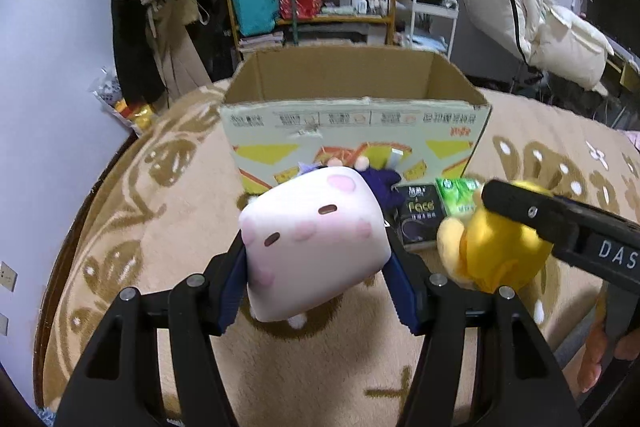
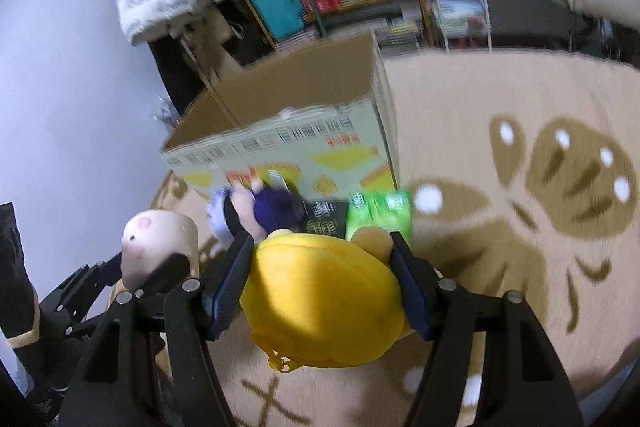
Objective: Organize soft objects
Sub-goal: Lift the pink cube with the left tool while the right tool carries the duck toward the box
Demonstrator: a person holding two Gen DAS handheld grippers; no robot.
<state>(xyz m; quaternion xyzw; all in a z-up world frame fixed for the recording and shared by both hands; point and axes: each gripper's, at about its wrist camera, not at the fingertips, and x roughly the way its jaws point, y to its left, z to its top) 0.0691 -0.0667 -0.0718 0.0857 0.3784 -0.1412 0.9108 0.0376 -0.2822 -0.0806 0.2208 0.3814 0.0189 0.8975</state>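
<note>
2 plush toys are clamped in my jaws, the pink cube plush (image 1: 316, 243) in my left gripper (image 1: 318, 269), the yellow plush (image 2: 324, 295) in my right gripper (image 2: 322, 287), and the open cardboard box (image 1: 352, 131) stands straight ahead of both, nearer my left.

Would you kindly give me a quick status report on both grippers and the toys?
Left gripper shut on pink plush cube. Right gripper shut on yellow plush. Both held short of open cardboard box; purple doll, tissue packs lie before it.

White cube plush (image 1: 312, 247) had pink blotches, the other plush (image 2: 324, 299) was bright yellow, blanket (image 1: 160, 227) beige with brown leafy print.
</note>
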